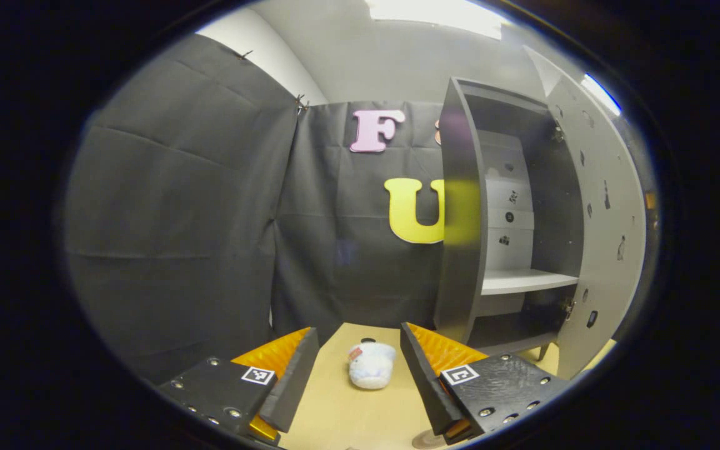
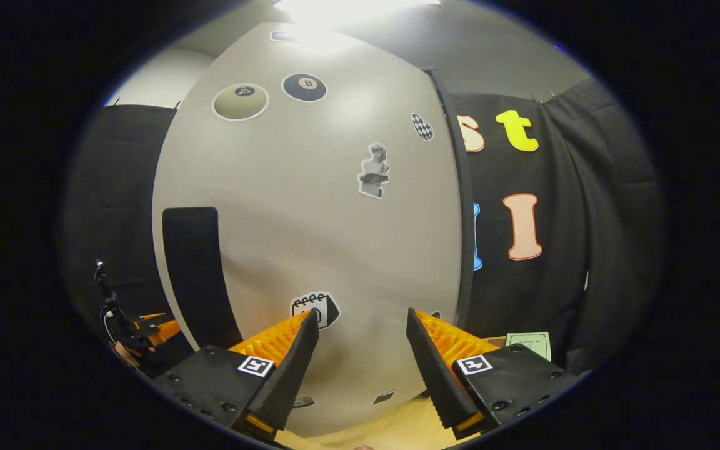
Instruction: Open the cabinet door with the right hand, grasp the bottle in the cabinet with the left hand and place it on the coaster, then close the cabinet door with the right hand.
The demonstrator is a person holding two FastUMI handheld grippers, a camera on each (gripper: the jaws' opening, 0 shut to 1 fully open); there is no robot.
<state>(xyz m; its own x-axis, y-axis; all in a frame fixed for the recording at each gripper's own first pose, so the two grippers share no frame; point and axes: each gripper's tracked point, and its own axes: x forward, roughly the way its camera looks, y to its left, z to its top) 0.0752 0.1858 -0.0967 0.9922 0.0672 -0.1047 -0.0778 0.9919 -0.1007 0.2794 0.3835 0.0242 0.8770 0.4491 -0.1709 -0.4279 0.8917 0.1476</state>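
Small white soft-looking plastic bottle lying on wooden desk between fingers of released left hand-held gripper. Likely light, squashy: grip mid-body. Right hand-held gripper released, facing grey cabinet door.

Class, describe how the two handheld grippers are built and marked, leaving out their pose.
The left gripper and the right gripper each have two wedge-shaped fingers with ridged inner faces, mounted on dark, bolted plates carrying a small square black-and-white marker.

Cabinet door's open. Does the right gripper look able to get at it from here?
Probably yes: the cabinet door stands outer face on, right ahead of the open right gripper, with nothing between them.
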